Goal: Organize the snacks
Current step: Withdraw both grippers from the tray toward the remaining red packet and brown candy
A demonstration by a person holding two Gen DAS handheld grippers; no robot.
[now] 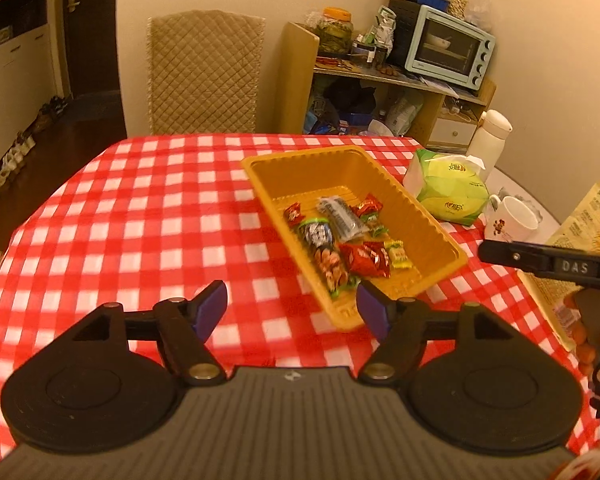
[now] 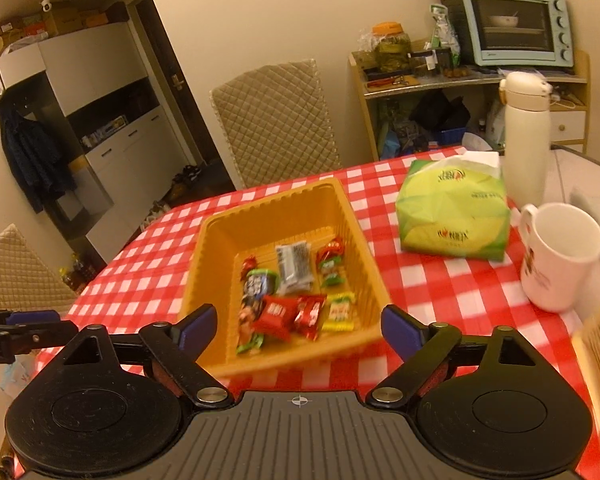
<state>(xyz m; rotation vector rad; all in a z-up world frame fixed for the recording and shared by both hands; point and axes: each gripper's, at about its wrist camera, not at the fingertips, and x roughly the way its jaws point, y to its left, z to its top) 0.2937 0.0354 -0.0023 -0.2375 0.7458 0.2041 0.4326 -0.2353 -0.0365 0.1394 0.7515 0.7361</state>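
Both hand-held grippers empty, jaws spread: left hand-held gripper (image 1: 292,308) and right hand-held gripper (image 2: 298,326) hover above the bench (image 1: 120,220), near the tray's near end. Snacks (image 2: 296,292) all lie loose in the orange tray (image 2: 220,236); none seen outside it. Judgement: gathering looks near done; next move likely tidying packets inside the tray or shifting it. Tissue pack (image 2: 452,216), mug (image 2: 560,256) and flask (image 2: 524,136) stand right of the tray, apart from it, limiting room there.
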